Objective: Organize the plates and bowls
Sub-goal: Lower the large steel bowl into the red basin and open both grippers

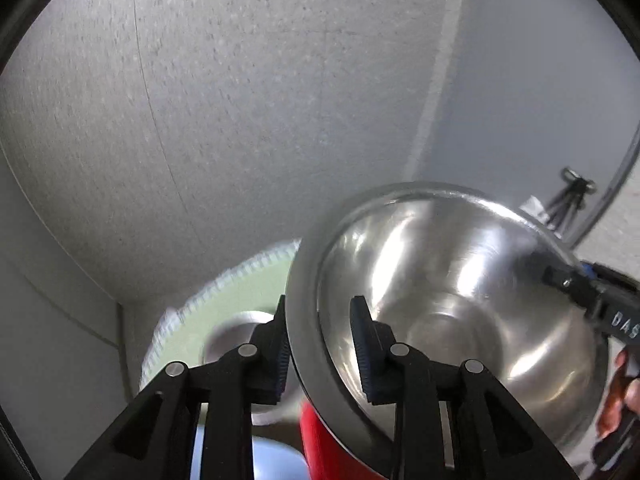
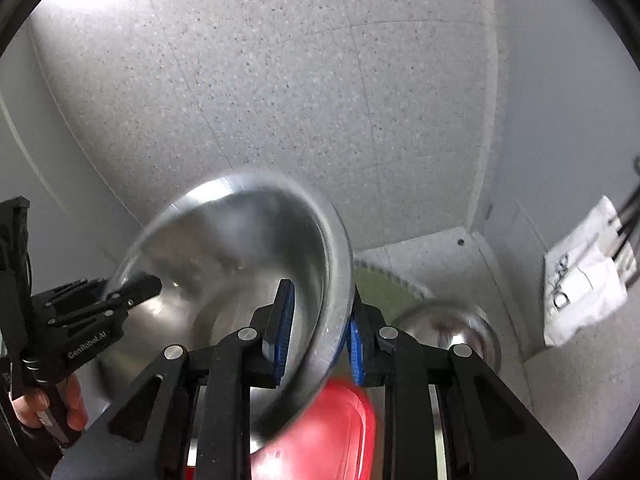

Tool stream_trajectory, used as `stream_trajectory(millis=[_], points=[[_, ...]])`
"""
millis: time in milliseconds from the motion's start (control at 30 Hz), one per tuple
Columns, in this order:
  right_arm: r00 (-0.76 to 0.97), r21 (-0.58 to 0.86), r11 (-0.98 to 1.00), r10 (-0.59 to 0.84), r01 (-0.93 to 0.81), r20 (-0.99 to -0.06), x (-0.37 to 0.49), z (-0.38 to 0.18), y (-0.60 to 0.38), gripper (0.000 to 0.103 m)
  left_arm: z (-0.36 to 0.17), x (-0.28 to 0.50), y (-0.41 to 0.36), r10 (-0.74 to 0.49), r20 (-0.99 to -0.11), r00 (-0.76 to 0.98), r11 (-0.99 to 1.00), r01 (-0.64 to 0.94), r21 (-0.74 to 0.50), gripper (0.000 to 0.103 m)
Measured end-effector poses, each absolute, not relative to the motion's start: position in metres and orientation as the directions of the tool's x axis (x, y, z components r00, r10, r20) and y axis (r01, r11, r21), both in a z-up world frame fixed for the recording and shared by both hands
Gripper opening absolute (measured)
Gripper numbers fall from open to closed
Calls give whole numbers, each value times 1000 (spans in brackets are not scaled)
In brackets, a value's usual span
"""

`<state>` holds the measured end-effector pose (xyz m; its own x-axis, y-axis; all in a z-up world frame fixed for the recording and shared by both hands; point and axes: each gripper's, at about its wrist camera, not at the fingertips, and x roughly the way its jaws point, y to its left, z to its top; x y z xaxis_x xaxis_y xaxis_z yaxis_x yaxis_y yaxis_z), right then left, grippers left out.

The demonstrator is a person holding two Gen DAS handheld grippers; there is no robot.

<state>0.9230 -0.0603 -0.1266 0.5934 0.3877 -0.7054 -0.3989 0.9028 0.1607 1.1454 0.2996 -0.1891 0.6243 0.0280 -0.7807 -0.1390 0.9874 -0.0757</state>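
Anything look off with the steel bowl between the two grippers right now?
The steel bowl is tilted, pinched at opposite rims by the left gripper and right gripper. No spill or damage visible. A second bowl lies upside down on the green plate.

Opposed close views, shared steel bowl (image 1: 460, 300)

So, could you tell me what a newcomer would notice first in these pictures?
The big steel bowl fills the middle, tilted in the air, with the left gripper and right gripper clamped on opposite sides of its rim. Below it shows a red container, and beside it a green plate.
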Motion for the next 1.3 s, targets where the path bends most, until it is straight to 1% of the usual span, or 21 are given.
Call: stream_trajectory(millis=[133, 267, 333, 367, 433, 533, 600, 633, 667, 700, 733, 800, 867, 900, 967, 1000, 1067, 1133, 1200, 1267, 1300], points=[[574, 144, 914, 354, -378, -738, 877, -148, -61, 24, -207, 1113, 305, 53, -792, 608, 994, -106, -14, 24], [545, 146, 930, 320, -338, -775, 848, -179, -70, 24, -246, 1104, 304, 23, -830, 557, 998, -64, -16, 24], [524, 159, 936, 311, -314, -793, 838, -195, -74, 24, -256, 1100, 292, 21, -840, 542, 998, -54, -11, 24], [520, 161, 938, 307, -307, -797, 836, -199, -78, 24, -270, 1103, 296, 24, -849, 527, 999, -50, -3, 24], [513, 154, 942, 294, -297, -806, 834, -210, -82, 24, -268, 1074, 274, 22, -858, 513, 999, -47, -2, 24], [511, 129, 951, 261, -280, -819, 827, -220, -82, 26, -293, 1076, 266, 18, -874, 485, 999, -35, 2, 24], [507, 130, 953, 258, -275, -822, 825, -225, -85, 26, -287, 1071, 254, 30, -862, 506, 999, -25, 20, 24], [507, 127, 953, 256, -275, -823, 821, -230, -88, 26, -275, 1062, 243, 32, -860, 510, 999, -22, 24, 26], [509, 117, 954, 248, -275, -824, 818, -232, -86, 27, -276, 1060, 241, 35, -858, 513, 999, -21, 29, 27], [508, 109, 956, 240, -274, -827, 816, -237, -85, 27, -281, 1062, 243, 36, -855, 517, 999, -16, 32, 33], [504, 105, 956, 236, -275, -831, 815, -240, -84, 27, -274, 1052, 234, 36, -854, 520, 999, -15, 33, 42], [506, 107, 953, 244, -284, -827, 811, -244, -83, 27, -281, 1050, 230, 37, -847, 530, 999, -3, 42, 51], [509, 101, 950, 245, -294, -825, 808, -249, -82, 28, -281, 1034, 224, 60, -844, 533, 997, -1, 71, 57], [507, 106, 950, 248, -293, -826, 809, -250, -82, 29, -287, 1035, 225, 66, -845, 531, 997, 1, 79, 59], [501, 116, 947, 260, -300, -825, 805, -253, -79, 38, -282, 1022, 213, 60, -847, 529, 998, -3, 68, 62], [505, 112, 946, 260, -305, -823, 803, -253, -78, 41, -286, 1020, 216, 47, -849, 526, 999, -1, 54, 63], [515, 115, 944, 269, -311, -814, 796, -252, -75, 52, -280, 1010, 211, 39, -849, 526, 999, 5, 49, 64], [519, 114, 944, 268, -309, -812, 791, -251, -74, 57, -271, 1001, 208, 34, -845, 533, 999, 12, 47, 65], [530, 104, 949, 254, -296, -809, 786, -249, -75, 58, -264, 989, 208, 25, -844, 536, 999, 5, 33, 65], [546, 113, 957, 248, -268, -800, 781, -245, -82, 62, -250, 972, 211, 13, -832, 555, 1000, -6, 12, 66], [555, 130, 958, 255, -256, -792, 777, -241, -86, 62, -244, 965, 219, 15, -823, 568, 1000, -18, 5, 69]])
